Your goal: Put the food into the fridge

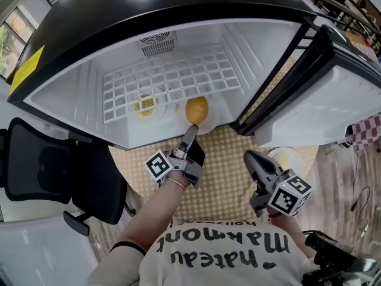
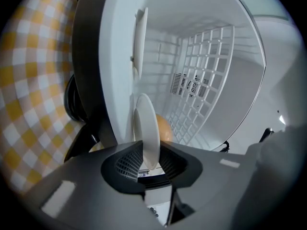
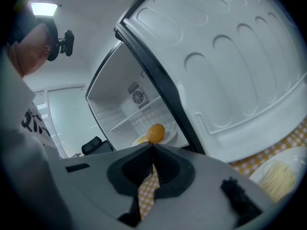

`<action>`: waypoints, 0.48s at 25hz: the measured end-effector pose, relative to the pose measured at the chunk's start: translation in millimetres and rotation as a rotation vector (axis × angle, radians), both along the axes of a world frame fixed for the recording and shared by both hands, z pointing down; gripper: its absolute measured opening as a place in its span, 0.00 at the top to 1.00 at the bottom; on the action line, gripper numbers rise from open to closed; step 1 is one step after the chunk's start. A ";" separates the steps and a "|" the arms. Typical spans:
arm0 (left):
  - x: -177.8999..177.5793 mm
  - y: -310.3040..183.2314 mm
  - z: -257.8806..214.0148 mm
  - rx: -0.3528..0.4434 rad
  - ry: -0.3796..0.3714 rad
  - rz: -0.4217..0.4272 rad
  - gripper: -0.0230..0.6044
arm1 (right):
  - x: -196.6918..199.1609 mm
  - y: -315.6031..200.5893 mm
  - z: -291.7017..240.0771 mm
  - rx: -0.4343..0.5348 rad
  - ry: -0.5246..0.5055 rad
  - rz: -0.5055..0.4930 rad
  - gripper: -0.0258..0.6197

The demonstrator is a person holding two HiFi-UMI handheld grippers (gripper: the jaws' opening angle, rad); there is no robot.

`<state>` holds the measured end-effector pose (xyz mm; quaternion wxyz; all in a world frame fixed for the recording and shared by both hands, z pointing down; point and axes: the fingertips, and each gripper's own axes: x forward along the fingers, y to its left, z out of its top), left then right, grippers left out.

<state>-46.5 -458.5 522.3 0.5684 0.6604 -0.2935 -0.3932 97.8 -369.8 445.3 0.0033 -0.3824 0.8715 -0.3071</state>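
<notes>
A table under a yellow-checked cloth carries one small fridge, its door swung open to the right. A black chair stands at the left.

There is one wire shelf, one orange, and two plates. The first plate sits on the fridge floor with the orange on it. The second plate is on the table by the door.

The left gripper view shows the first plate edge-on. The right gripper view shows yellow food beside the orange, and pale strands on the second plate.

The left forearm reaches forward, and the left gripper points into the fridge with its jaws pinched narrowly on the first plate's rim. The right gripper is held back over the table, with its jaws together and nothing between them.
</notes>
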 end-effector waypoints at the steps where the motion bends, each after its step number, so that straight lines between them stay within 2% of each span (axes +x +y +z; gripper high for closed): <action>1: 1.8 -1.1 0.0 -0.008 0.003 -0.005 0.83 | 0.9 0.0 0.0 -0.001 -0.003 0.001 0.94; 5: 3.7 -6.1 0.8 -0.074 0.053 -0.048 0.83 | 2.8 -1.1 -0.5 -0.007 -0.020 0.003 0.94; 12: 9.7 -8.6 14.0 -0.234 -0.002 -0.069 0.82 | 4.8 -7.0 -6.8 -0.007 -0.038 -0.008 0.94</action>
